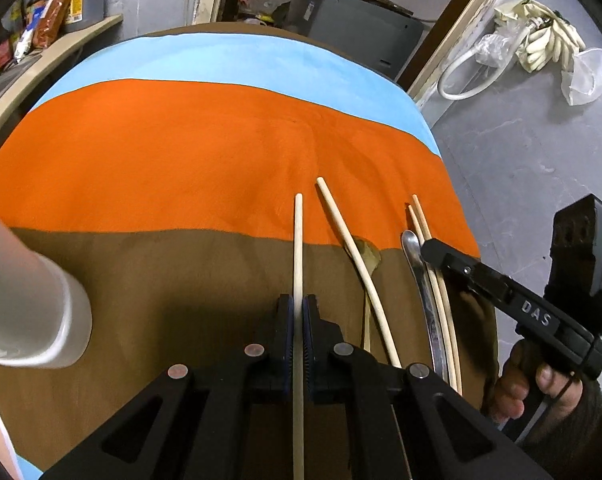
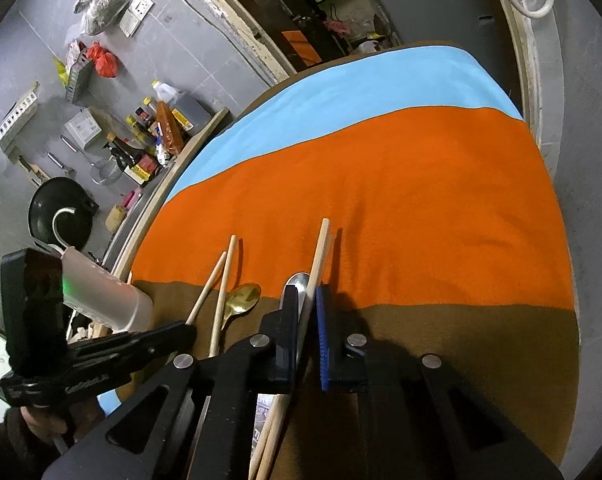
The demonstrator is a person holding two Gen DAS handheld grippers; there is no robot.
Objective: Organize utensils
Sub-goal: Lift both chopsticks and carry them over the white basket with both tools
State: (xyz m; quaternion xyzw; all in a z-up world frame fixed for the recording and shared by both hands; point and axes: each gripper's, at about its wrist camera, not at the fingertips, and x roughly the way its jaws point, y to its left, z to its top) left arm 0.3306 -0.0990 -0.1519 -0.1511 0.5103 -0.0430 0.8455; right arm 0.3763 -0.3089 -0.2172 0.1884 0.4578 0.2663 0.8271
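My left gripper [image 1: 299, 306] is shut on a single pale chopstick [image 1: 298, 240] that points away over the striped cloth. A second loose chopstick [image 1: 353, 248] lies just right of it, across a gold spoon [image 1: 371, 260]. My right gripper [image 2: 307, 300] has its jaws around a pair of chopsticks [image 2: 319, 252] and a silver spoon [image 2: 299, 282], and looks closed on them. In the left wrist view that gripper [image 1: 427, 246] sits over the same chopstick pair [image 1: 419, 216] and silver spoon [image 1: 411, 244]. A white cup [image 1: 33, 312] lies on its side at the left.
The table is covered by a cloth with blue, orange and brown stripes [image 1: 205, 148]. Its right edge drops to a grey floor [image 1: 533, 152]. A shelf with bottles and a wok [image 2: 57, 216] stands beyond the left edge.
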